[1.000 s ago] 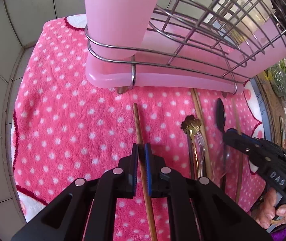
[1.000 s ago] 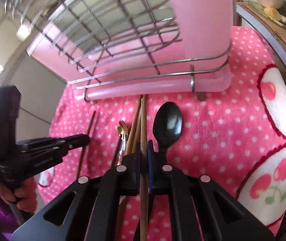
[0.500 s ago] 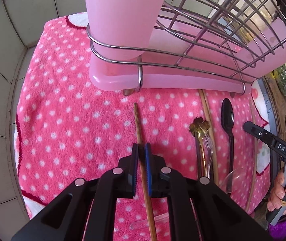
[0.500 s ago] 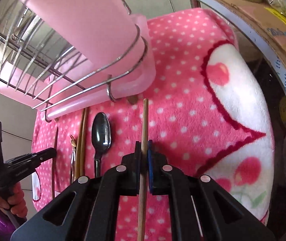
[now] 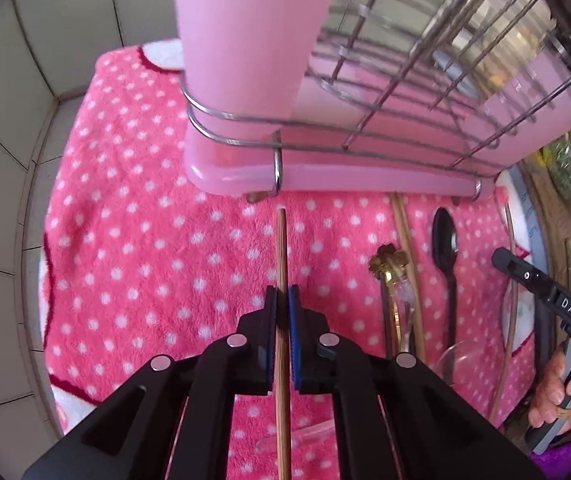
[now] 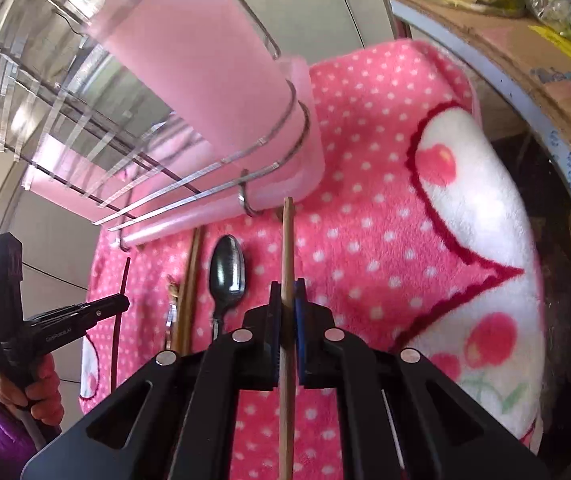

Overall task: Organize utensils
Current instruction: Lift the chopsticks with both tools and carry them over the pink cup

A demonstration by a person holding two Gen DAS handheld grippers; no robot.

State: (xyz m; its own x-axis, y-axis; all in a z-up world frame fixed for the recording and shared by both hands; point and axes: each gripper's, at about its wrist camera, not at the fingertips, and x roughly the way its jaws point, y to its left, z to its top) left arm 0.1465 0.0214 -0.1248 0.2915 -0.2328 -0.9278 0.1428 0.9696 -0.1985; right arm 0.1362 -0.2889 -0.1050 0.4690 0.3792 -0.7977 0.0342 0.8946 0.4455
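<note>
**Holding a chopstick in each hand-held gripper, in front of the rack**

Looking along my left hand-held gripper, I see it clenched on a brown chopstick, whose tip points at the foot of the pink dish rack. My right hand-held gripper grasps a lighter wooden chopstick the same way, its tip close to the rack's corner. Beneath both lies the pink polka-dot towel. Between the two grippers, still on the towel, lie a black spoon, a pair of chopsticks and a gold flower-ended utensil, with a clear plastic spoon nearer me. Beyond them stands the wire rack, holding a pink cup-shaped holder at its left end.
</note>
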